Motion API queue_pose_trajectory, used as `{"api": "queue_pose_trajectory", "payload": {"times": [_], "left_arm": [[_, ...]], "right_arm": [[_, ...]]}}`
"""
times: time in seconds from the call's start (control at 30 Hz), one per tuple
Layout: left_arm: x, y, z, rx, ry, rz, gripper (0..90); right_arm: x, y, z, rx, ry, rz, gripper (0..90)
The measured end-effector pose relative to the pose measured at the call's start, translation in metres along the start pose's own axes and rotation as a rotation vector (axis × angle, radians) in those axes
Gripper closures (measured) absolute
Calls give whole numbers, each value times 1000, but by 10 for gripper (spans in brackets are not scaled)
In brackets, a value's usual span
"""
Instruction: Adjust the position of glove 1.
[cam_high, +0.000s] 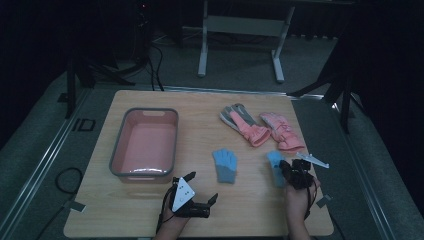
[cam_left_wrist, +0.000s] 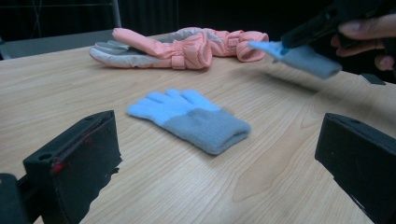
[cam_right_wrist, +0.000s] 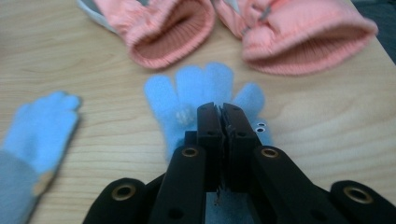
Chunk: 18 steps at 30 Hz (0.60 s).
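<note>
Two blue knit gloves with grey cuffs are on the wooden table (cam_high: 150, 210). One blue glove (cam_high: 225, 165) (cam_left_wrist: 187, 119) (cam_right_wrist: 37, 135) lies flat at the middle. My right gripper (cam_high: 286, 167) (cam_right_wrist: 223, 111) is shut on the other blue glove (cam_high: 275, 169) (cam_right_wrist: 201, 86) (cam_left_wrist: 303, 57), which looks raised a little off the wood in the left gripper view. My left gripper (cam_high: 201, 187) (cam_left_wrist: 218, 140) stands open near the front edge, its jaws wide apart and pointed at the flat glove, nothing between them.
A pink tub with a grey rim (cam_high: 120, 145) stands at the left. Two pink padded gloves (cam_high: 247, 125) (cam_high: 282, 132) (cam_right_wrist: 168, 23) lie at the back right, just beyond the held glove. The table's right edge runs close to my right hand.
</note>
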<state>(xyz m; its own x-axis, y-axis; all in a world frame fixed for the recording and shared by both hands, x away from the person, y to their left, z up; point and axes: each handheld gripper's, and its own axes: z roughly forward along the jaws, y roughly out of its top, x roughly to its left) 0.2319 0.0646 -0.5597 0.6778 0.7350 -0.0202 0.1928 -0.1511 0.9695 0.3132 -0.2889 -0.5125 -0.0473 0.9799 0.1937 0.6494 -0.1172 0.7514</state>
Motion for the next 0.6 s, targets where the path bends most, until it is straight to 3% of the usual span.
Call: {"api": "queue_pose_trajectory", "payload": {"times": [0.17,0.4,0.5,0.53,0.6], "left_arm": [[0,0,0,0,-4,0,1],[0,0,0,1,-10,0,1],[0,0,0,2,-13,1,1],[0,0,0,2,-13,1,1],[0,0,0,2,-12,1,1]], "right_arm": [[9,-8,9,-7,-42,56,869],[15,-24,31,38,-87,62,848],[14,-27,35,35,-79,66,828],[13,-24,35,41,-61,62,762],[12,-22,34,41,-55,60,739]]}}
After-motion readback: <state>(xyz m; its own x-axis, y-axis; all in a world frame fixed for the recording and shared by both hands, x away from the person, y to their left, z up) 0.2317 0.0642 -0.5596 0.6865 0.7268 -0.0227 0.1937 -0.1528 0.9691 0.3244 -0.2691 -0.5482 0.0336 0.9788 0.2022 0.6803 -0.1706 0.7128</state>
